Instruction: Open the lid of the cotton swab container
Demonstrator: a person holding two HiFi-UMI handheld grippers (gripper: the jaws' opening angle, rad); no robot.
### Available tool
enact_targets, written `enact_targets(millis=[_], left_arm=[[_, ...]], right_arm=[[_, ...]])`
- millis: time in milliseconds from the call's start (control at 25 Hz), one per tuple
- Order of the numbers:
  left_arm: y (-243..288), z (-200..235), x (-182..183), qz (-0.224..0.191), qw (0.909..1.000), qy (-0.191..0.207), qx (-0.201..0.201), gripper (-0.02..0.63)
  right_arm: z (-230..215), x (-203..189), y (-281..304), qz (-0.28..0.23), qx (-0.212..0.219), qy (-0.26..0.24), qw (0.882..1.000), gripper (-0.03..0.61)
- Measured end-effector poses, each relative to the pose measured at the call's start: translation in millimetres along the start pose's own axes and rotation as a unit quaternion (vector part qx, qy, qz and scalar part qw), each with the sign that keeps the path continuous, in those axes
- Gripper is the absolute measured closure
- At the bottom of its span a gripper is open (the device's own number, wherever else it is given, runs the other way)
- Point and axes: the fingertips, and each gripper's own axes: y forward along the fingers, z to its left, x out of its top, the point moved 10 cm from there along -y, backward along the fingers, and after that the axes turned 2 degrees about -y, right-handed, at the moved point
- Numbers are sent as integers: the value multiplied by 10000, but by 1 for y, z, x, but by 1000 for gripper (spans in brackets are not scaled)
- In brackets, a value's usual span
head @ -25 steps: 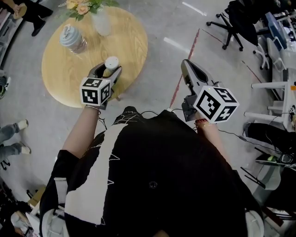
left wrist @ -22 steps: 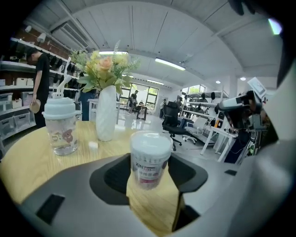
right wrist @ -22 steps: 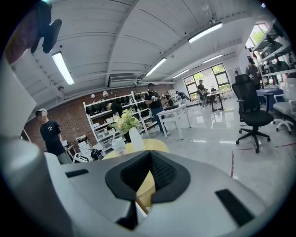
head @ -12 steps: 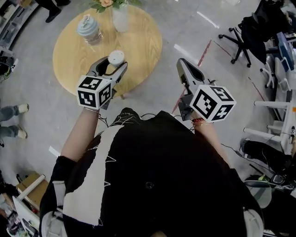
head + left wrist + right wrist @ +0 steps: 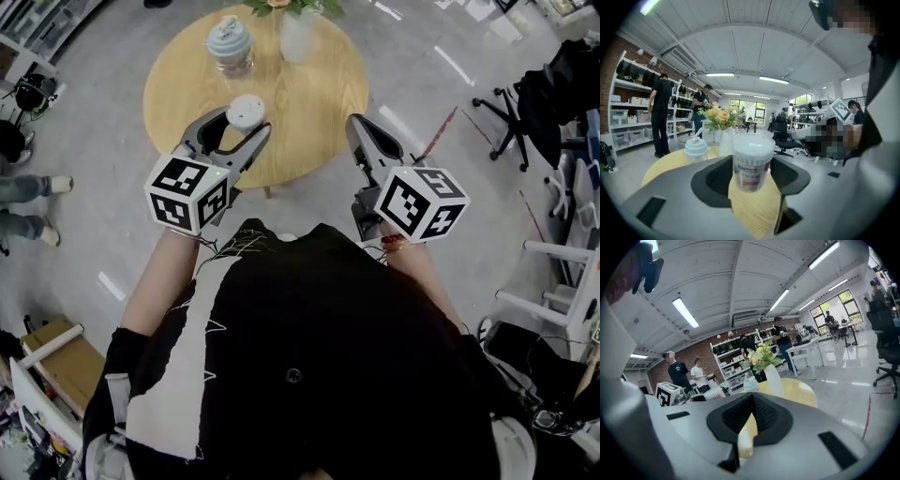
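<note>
The cotton swab container (image 5: 246,111), a clear cup with a white lid and a printed label, stands upright between the jaws of my left gripper (image 5: 236,131). Both pads touch its sides in the left gripper view, where the container (image 5: 752,159) fills the gap of the left gripper (image 5: 752,174). The lid is on. The container is over the near part of the round wooden table (image 5: 319,103). My right gripper (image 5: 357,129) hovers to the right at the table's near edge. The right gripper (image 5: 751,399) is shut and empty.
A glass jar with a pale blue lid (image 5: 229,42) and a white vase of flowers (image 5: 295,33) stand at the table's far side. Office chairs (image 5: 525,112) are at the right and shelving (image 5: 628,117) is at the left. People stand beyond the table.
The table has slid right and closer in the head view as the view shifted. Both grippers keep their poses, with the container still between the left jaws.
</note>
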Motion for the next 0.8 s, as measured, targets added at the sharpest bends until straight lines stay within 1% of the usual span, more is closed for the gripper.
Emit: enact_targets(millis=[200, 360, 560, 800], left_arm=[[-30, 11, 5, -113, 9999, -59, 97, 351], [-57, 25, 7, -114, 9998, -95, 96, 351], [-94, 43, 4, 46, 9998, -179, 116, 351], [-122, 60, 0, 165, 9995, -275, 75, 350]], right_arm=[[25, -1, 25, 87, 235, 11, 9997, 574], [57, 0, 43, 105, 338, 2, 9994, 574], [101, -2, 60, 84, 482, 53, 9988, 574], [140, -4, 73, 52, 568, 39, 9984, 574]])
